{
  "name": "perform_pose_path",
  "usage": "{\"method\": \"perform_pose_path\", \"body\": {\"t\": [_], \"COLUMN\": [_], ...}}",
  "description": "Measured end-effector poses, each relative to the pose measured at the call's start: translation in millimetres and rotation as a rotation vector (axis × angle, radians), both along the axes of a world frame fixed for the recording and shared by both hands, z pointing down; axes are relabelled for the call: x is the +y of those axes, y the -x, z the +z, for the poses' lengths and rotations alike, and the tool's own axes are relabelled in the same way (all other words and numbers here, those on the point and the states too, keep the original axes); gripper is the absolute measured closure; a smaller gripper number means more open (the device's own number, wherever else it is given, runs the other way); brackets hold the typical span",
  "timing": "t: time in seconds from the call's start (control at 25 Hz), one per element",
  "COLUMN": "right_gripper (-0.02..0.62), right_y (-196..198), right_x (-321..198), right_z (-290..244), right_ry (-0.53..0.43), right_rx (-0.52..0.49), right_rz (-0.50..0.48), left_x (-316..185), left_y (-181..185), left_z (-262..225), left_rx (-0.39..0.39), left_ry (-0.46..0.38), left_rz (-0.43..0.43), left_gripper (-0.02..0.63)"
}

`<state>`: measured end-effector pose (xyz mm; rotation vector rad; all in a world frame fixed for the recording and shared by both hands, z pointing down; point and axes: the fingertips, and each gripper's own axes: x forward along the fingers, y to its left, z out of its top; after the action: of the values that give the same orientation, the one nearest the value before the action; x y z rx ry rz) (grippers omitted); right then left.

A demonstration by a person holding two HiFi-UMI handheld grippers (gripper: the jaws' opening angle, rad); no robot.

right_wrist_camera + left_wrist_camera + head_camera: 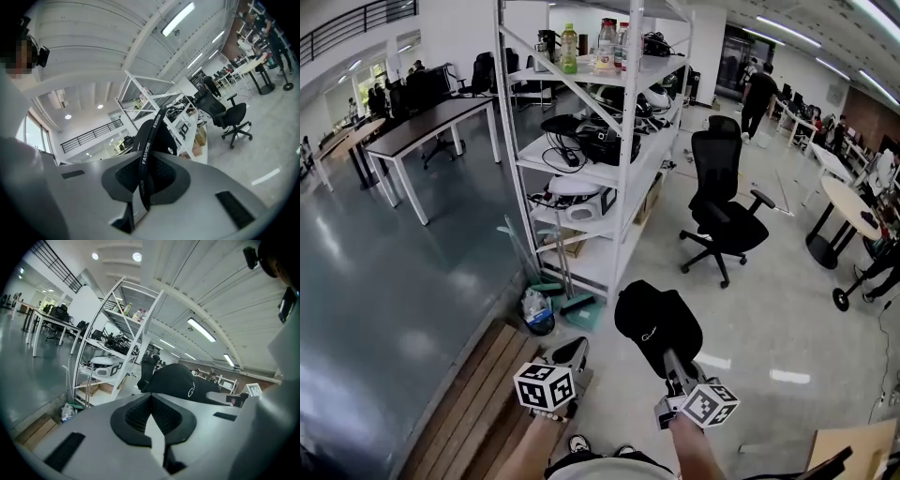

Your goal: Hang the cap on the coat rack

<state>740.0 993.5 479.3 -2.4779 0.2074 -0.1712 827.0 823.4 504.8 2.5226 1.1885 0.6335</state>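
A black cap [656,319] hangs in front of me over the pale floor. My right gripper [671,364] is shut on the cap's black strap, printed FASHION [146,154], which runs between the pads. In the right gripper view the cap's crown [159,136] rises just past the right gripper [142,187]. The left gripper [572,352] hovers a little to the left of the cap, apart from it. Its jaws meet with nothing between them in the left gripper view [152,420], where the cap [176,380] shows beyond. No coat rack shows in any view.
A tall white shelving unit [619,178] loaded with gear stands ahead. A black office chair [722,211] is to its right. Wooden planks [478,403] lie at lower left, with a dustpan and brooms [572,305] by the shelf foot. Desks [431,122] stand at far left.
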Motion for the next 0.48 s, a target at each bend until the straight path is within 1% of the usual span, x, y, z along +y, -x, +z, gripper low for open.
{"method": "perform_pose_path", "body": {"t": [0.48], "right_gripper": [0.575], "right_y": [-14], "right_x": [-25], "right_z": [-1], "right_ry": [0.002], "right_rx": [-0.001], "right_rz": [-0.059], "left_x": [-23], "left_y": [-3], "left_z": [3], "left_rx": [-0.006], "left_ry": [0.002], "left_rz": [-0.036], "left_gripper": [0.603]}}
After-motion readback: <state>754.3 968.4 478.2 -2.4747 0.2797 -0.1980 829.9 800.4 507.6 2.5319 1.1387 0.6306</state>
